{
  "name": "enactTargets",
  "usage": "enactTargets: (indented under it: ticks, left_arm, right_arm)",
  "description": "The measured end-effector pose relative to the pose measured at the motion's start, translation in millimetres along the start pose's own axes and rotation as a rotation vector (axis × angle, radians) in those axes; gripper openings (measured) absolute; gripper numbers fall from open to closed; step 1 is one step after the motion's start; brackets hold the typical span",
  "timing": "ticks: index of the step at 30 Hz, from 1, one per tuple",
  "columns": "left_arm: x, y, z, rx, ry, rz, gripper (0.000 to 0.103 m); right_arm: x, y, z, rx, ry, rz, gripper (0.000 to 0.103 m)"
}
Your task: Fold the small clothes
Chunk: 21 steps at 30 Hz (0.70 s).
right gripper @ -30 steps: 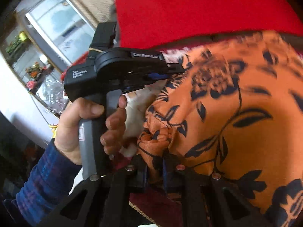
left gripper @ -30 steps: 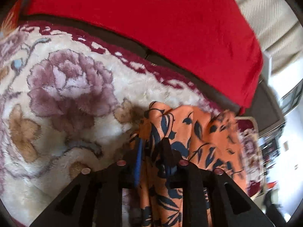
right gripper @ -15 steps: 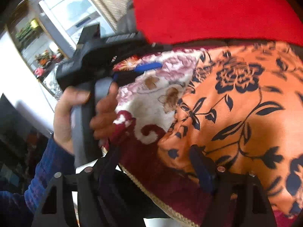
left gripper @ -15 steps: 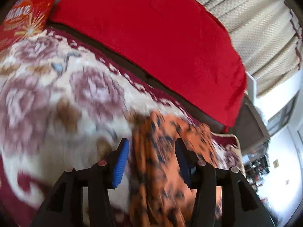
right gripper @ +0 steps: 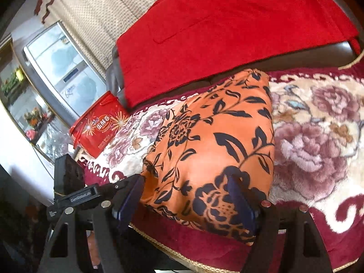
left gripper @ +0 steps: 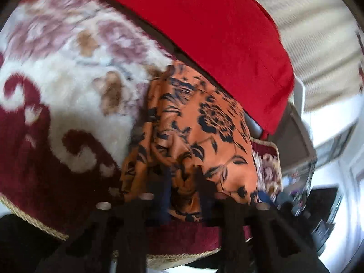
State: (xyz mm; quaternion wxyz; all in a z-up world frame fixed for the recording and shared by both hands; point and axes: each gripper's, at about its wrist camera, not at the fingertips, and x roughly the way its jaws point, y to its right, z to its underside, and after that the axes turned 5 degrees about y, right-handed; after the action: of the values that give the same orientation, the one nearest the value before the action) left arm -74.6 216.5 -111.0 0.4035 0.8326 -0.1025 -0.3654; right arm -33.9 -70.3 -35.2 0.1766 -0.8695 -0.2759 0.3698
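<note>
The left gripper (left gripper: 182, 188) pinches a bunched near edge of the cloth (left gripper: 200, 125); the right gripper (right gripper: 186, 202) gapes wide around its near end, holding nothing. The cloth lies on the blanket (right gripper: 318, 136): thin, limp, probably slippery, best taken at corners.

Orange floral garment (right gripper: 218, 141): thin woven cloth, smooth, slight satin sheen, black print. Blanket (right gripper: 318, 136) under it: thick plush pile, fuzzy, matt, with a twisted cord trim along the edge. Red cloth (right gripper: 227, 34) on the backrest: matt, fine nap, suede-like. Curtain (right gripper: 95, 16): beige textured weave, matt. Red tub (right gripper: 100, 125): glossy printed plastic. Right gripper (right gripper: 186, 202): matt black plastic frame, blue pads looked rubbery, round metal screw heads shiny.
</note>
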Motion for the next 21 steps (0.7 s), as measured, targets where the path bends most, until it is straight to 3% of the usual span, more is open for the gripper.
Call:
enactTargets:
  ticks: [2, 5, 8, 11, 13, 15, 17, 21]
  left_arm:
    - [3, -24, 7, -0.130, 0.026, -0.056, 0.013]
    - [7, -56, 20, -0.289, 0.018, -0.032, 0.013]
    - [2, -39, 19, -0.226, 0.033, -0.067, 0.013]
    - [-7, -15, 13, -0.152, 0.051, -0.135, 0.015]
    - [-19, 4, 8, -0.089, 0.102, -0.146, 0.020]
    - [-25, 20, 2, -0.029, 0.148, -0.156, 0.035]
    - [-27, 37, -9, 0.038, 0.189, -0.149, 0.043]
    - [0, 55, -28, 0.131, 0.171, -0.095, 0.044]
  right_arm:
    - [4, 9, 2, 0.022, -0.013, -0.012, 0.079]
    - [7, 33, 12, 0.109, -0.038, -0.031, 0.079]
    - [6, 56, 16, 0.216, -0.055, -0.074, 0.079]
    - [3, 61, 13, 0.225, -0.055, -0.085, 0.079]
    - [-2, 63, 9, 0.229, -0.049, -0.091, 0.079]
    - [-9, 67, 6, 0.244, -0.031, -0.090, 0.079]
    - [-16, 73, 2, 0.254, -0.018, -0.086, 0.079]
    - [-12, 90, -14, 0.282, -0.024, -0.054, 0.080]
